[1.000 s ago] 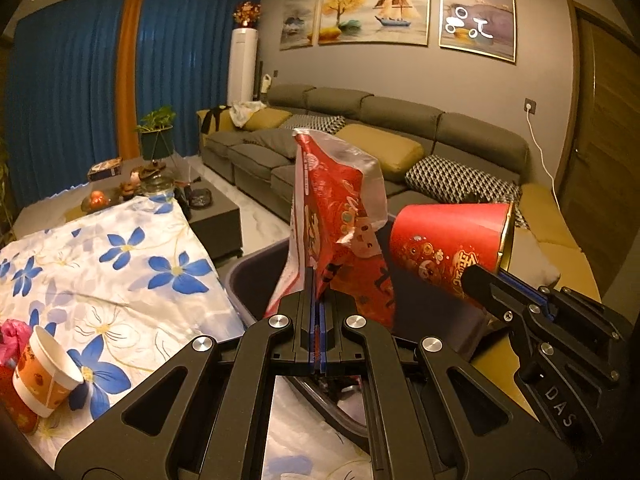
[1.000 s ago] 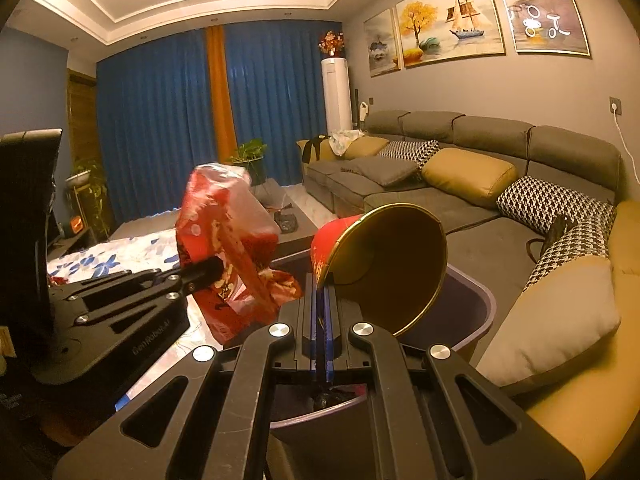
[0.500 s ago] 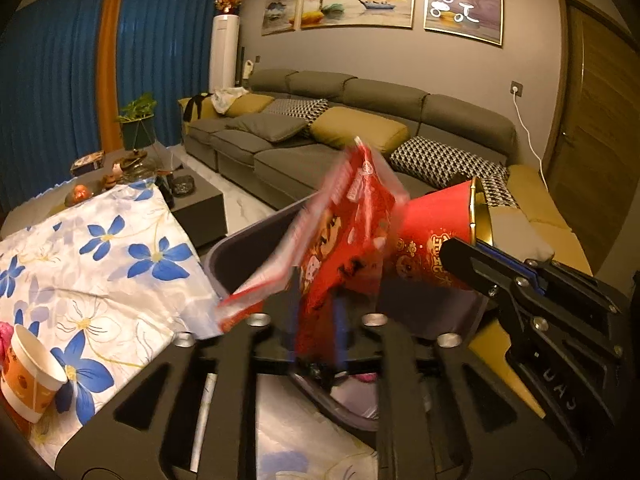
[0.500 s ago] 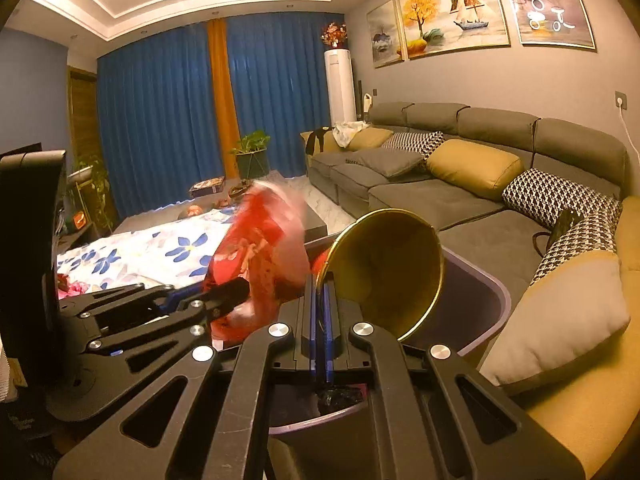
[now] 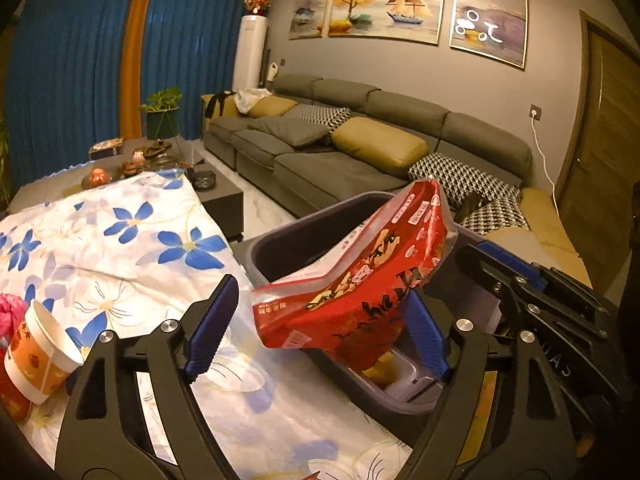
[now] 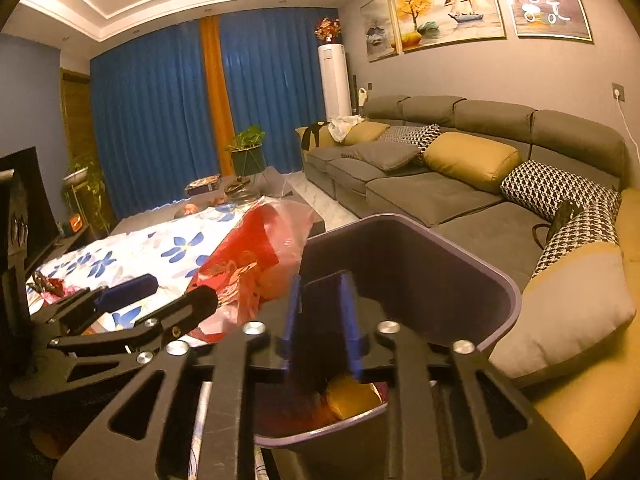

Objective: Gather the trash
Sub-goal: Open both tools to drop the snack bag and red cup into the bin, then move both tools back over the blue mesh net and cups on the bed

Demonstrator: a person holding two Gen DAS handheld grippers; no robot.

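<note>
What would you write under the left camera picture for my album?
Open left gripper lets a red snack bag tip into the grey bin.

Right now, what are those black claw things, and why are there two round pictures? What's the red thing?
The claws are two grabbers that a person holds, one in each hand. Each has a wide-eyed camera looking along its fingers: one picture comes from the left gripper, the other from the right gripper. Both hang over a grey bin next to a flowered tablecloth with a paper cup on it. The left jaws have just been opening, and the red snack bag between them is loose, tipping into the bin. The right jaws have just been opening too, with nothing between them.
</note>
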